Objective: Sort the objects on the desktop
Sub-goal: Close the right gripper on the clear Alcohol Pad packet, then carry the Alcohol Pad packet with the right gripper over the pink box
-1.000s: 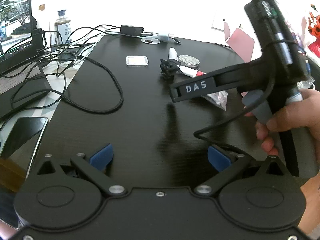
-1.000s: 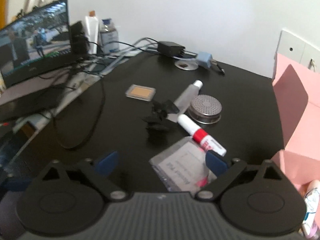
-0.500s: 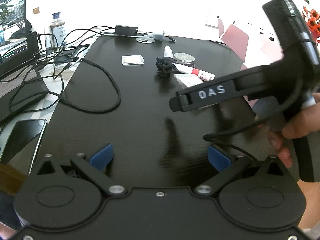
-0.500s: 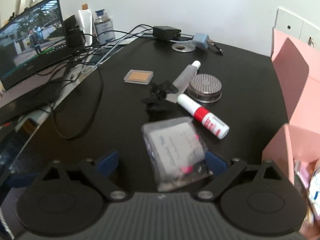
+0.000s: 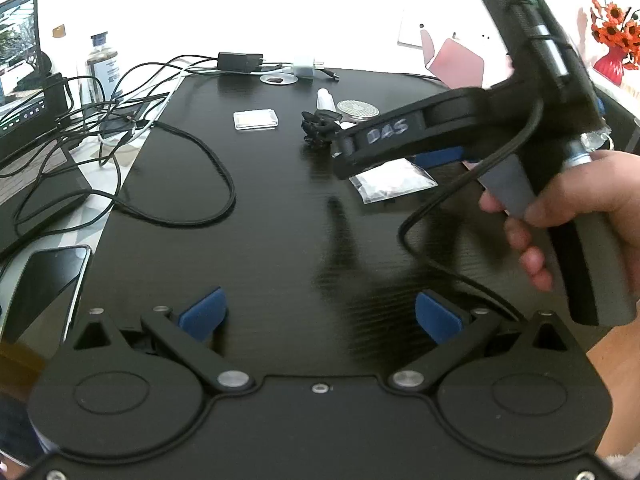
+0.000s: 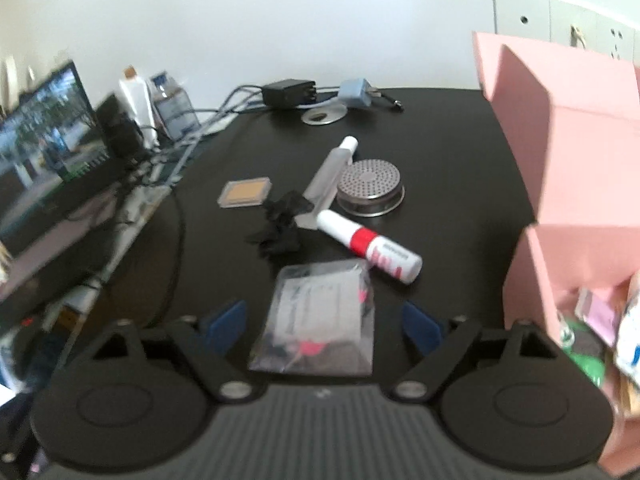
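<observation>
A clear plastic bag (image 6: 320, 312) with a white card inside lies flat on the black desk (image 6: 452, 152), between the blue pads of my right gripper (image 6: 323, 320). The jaws are closing, but the pads stand clear of the bag. Beyond it lie a white and red tube (image 6: 368, 244), a clear tube with a white cap (image 6: 328, 176), a perforated metal disc (image 6: 370, 190), a black tangled piece (image 6: 280, 224) and a small clear case (image 6: 245, 192). My left gripper (image 5: 320, 312) hangs open over bare desk, and the bag (image 5: 390, 184) shows in its view under the right gripper.
An open pink box (image 6: 568, 184) holding several items stands at the right. Loose cables (image 5: 192, 184), a phone (image 5: 44, 292), a monitor (image 6: 44, 152), bottles (image 6: 174, 100) and a charger (image 6: 288, 92) crowd the left and far side. A hand (image 5: 580, 208) grips the right tool.
The right gripper rolled and came over the plastic bag, which now lies squarely between its pads. Its jaws have narrowed a little. The left gripper stayed put.
</observation>
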`<move>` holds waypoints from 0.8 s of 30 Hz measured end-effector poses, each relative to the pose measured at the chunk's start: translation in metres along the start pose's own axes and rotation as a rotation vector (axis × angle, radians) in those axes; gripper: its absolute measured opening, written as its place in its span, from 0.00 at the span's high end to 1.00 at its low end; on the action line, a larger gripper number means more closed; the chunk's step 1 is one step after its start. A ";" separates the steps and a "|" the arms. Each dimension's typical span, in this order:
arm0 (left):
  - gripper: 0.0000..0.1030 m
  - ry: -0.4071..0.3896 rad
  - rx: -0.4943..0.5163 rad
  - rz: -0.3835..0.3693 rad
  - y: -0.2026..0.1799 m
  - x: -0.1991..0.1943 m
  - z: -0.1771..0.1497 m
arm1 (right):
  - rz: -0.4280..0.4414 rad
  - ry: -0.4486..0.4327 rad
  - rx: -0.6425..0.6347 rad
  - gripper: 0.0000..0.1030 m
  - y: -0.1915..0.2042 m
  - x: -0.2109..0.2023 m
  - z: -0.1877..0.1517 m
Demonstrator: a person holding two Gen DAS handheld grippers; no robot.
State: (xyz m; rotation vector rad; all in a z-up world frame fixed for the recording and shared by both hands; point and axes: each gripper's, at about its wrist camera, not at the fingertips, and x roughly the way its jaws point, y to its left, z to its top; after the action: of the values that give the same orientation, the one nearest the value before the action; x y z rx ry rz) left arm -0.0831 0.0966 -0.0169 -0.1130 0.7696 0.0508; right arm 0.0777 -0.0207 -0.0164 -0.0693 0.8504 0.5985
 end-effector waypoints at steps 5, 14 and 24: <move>0.00 -0.002 0.007 -0.007 0.001 -0.001 -0.001 | -0.044 0.005 -0.148 0.18 0.021 0.007 -0.003; 0.00 -0.006 0.005 -0.012 0.001 -0.001 -0.001 | -0.053 0.001 -0.189 0.45 0.021 -0.004 -0.009; 0.00 -0.006 0.025 0.000 -0.002 -0.001 -0.003 | 0.047 -0.015 -0.051 0.47 0.004 -0.043 -0.023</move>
State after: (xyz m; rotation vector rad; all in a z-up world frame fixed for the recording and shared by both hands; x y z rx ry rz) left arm -0.0853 0.0945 -0.0182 -0.0895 0.7637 0.0412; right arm 0.0380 -0.0445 -0.0005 -0.0912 0.8236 0.6639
